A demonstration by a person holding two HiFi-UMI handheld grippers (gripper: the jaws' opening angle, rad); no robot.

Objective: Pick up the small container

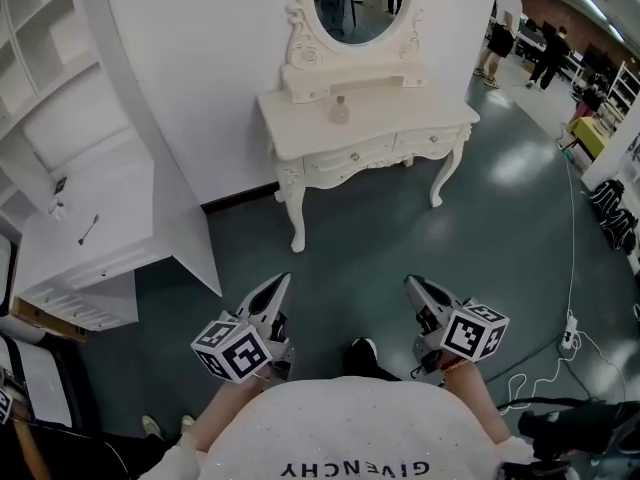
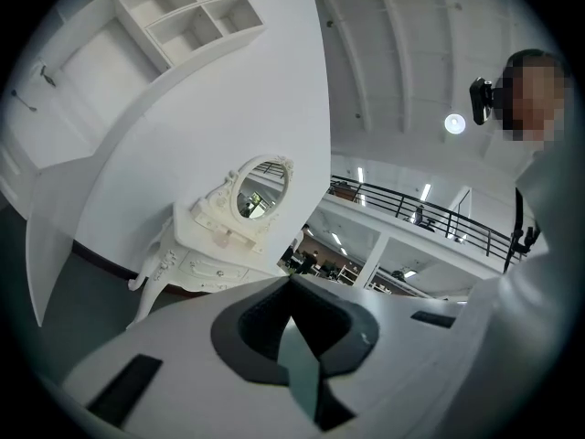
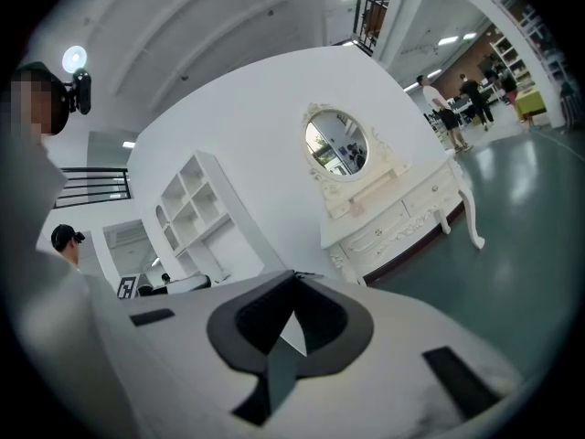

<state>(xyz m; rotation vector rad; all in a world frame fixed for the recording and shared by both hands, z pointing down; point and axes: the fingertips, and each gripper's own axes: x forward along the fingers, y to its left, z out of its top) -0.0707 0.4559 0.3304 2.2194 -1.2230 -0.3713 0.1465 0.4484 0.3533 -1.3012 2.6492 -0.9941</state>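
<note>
A dull green floor [image 1: 350, 258] spread across the room, and a tall white wall [image 1: 200, 68] rose behind the furniture. At the left stood a white shelving unit [image 1: 50, 38] with open cubbies. Against the wall stood a white carved dressing table [image 1: 300, 133] on curved legs, with an oval mirror [image 1: 358, 3] above its back edge. The person held both grippers low over the floor, well short of the table and pointing toward it. The left gripper [image 1: 284, 280] had its jaws pressed together with nothing between them. The right gripper [image 1: 409, 282] was likewise fully closed and empty. The small container [image 1: 340, 110], a pale rounded bottle, stood on the table top near the back edge, about midway along it, just in front of the mirror's base.
</note>
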